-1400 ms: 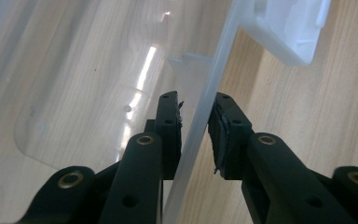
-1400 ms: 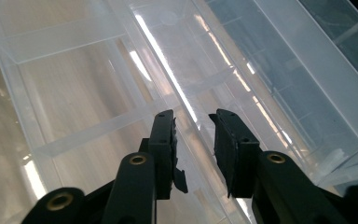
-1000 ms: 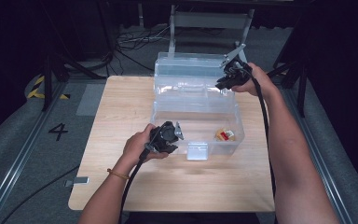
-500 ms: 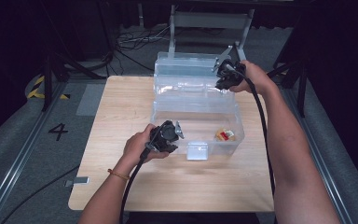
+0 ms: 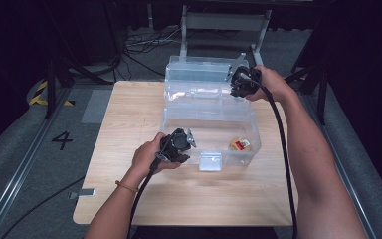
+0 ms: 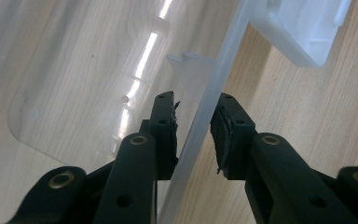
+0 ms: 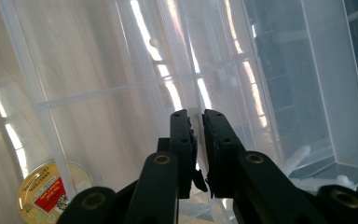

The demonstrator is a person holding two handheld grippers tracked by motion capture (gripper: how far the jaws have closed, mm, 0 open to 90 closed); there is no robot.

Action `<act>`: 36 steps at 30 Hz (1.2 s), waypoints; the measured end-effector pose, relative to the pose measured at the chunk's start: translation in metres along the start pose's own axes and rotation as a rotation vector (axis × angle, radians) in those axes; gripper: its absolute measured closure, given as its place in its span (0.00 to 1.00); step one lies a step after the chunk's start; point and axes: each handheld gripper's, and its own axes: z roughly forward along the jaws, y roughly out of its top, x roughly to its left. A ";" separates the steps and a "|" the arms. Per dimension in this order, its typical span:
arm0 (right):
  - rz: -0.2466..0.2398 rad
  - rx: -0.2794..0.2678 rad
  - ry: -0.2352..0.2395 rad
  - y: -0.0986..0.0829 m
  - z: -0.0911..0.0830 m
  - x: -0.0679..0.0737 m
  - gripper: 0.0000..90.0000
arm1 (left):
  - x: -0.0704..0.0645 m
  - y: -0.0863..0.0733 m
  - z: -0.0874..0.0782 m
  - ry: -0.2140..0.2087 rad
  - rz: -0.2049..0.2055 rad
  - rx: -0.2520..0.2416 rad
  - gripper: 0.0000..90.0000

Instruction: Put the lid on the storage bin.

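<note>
A clear plastic storage box stands on the wooden table, its hinged lid raised at the back. My left gripper is at the box's front left rim. In the left gripper view its jaws straddle the rim with a small gap on each side, so the left gripper is open. My right gripper holds the lid's right edge, and the right gripper is shut on that thin clear edge. A small round tin with a red and yellow label lies inside the box.
A white latch hangs on the box's front wall, and the latch sits close to the left jaws. Cables trail from both grippers toward the table's near edge. A metal frame stands behind the table, above grey floor.
My right gripper has shifted slightly to the left with the lid's edge in it. The left gripper has stayed at the front rim.
</note>
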 end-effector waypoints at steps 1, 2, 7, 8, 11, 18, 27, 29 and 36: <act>0.001 -0.006 0.003 -0.001 0.000 0.000 0.93 | -0.001 0.000 0.000 0.004 -0.001 0.000 0.79; 0.001 -0.012 0.008 -0.002 -0.001 0.000 0.93 | -0.001 0.000 0.000 0.005 -0.001 0.004 0.78; -0.012 -0.023 0.011 -0.005 -0.003 0.002 0.94 | -0.004 0.002 0.002 0.026 0.007 0.031 0.76; -0.012 -0.019 0.005 -0.005 -0.003 0.003 0.94 | -0.004 0.002 0.002 0.026 0.006 0.030 0.76; -0.015 -0.022 -0.004 -0.005 -0.004 0.005 0.94 | -0.004 0.002 0.002 0.026 -0.001 0.030 0.76; -0.035 -0.024 0.000 -0.004 -0.006 0.008 0.96 | -0.004 -0.002 0.001 0.015 -0.021 -0.020 0.75; -0.056 -0.017 -0.005 -0.001 -0.009 0.013 0.97 | -0.003 -0.004 0.001 0.000 -0.055 -0.073 0.74; -0.060 -0.028 -0.008 0.000 -0.010 0.016 0.97 | -0.003 -0.004 0.001 -0.004 -0.061 -0.073 0.74; -0.071 -0.074 -0.011 -0.005 -0.017 0.022 0.98 | -0.007 0.000 0.003 0.012 -0.063 -0.060 0.73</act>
